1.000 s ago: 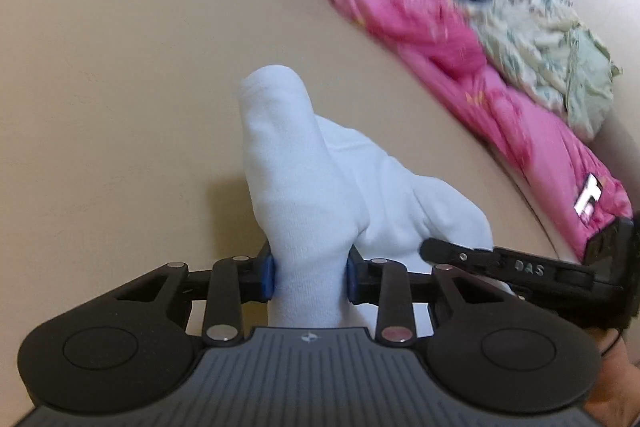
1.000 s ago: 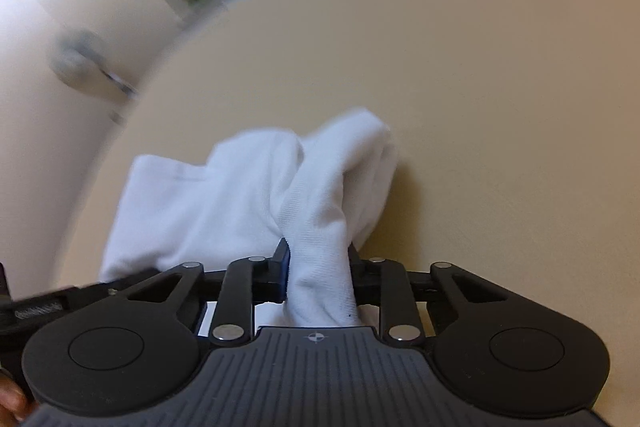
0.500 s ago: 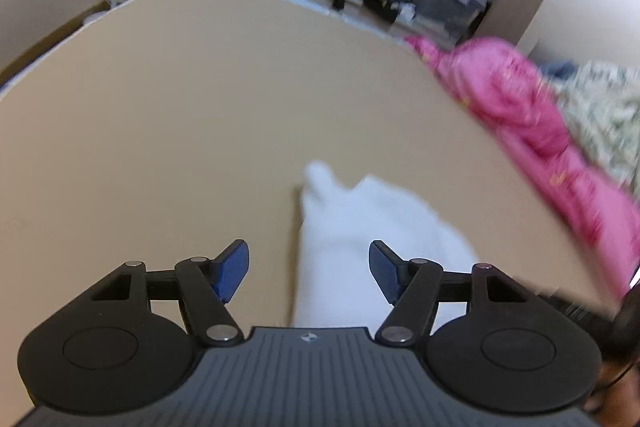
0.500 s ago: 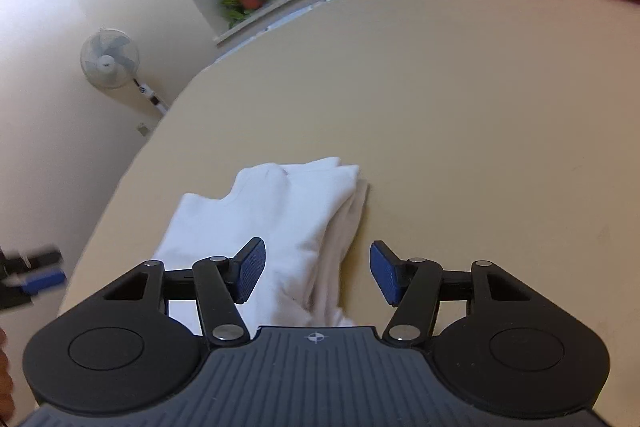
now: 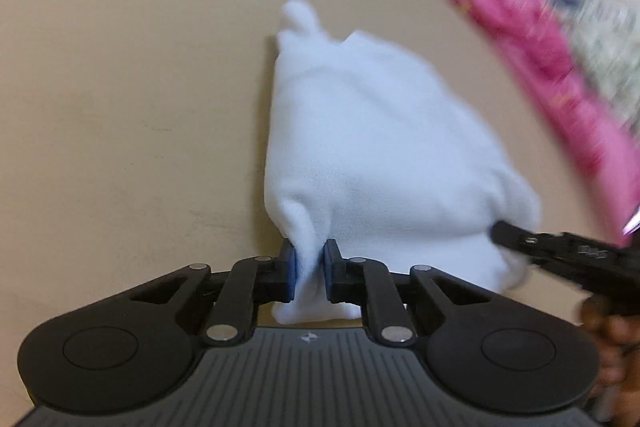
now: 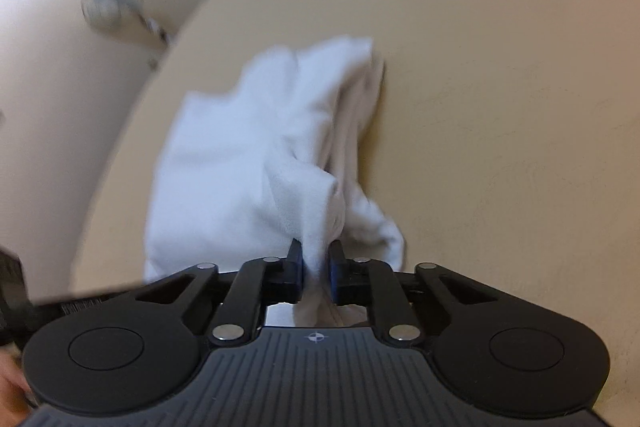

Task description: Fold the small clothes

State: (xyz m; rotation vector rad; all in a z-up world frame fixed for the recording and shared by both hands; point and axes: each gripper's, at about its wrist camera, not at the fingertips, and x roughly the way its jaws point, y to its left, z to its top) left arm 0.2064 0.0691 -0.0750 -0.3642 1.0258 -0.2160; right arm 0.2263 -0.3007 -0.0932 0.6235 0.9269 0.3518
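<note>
Now white garment (image 5: pixel 384 147) between both grippers

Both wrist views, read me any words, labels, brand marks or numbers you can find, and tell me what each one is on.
No text reads clearly in either view.
Raised lettering on the right tool, seen from the left wrist: too blurred to read.
Lettering on the left tool's dark body, at the left edge of the right wrist view: too blurred to read.
Small round emblem on each camera mount: a symbol, not text.
White garment, pink cloth: no print.
</note>
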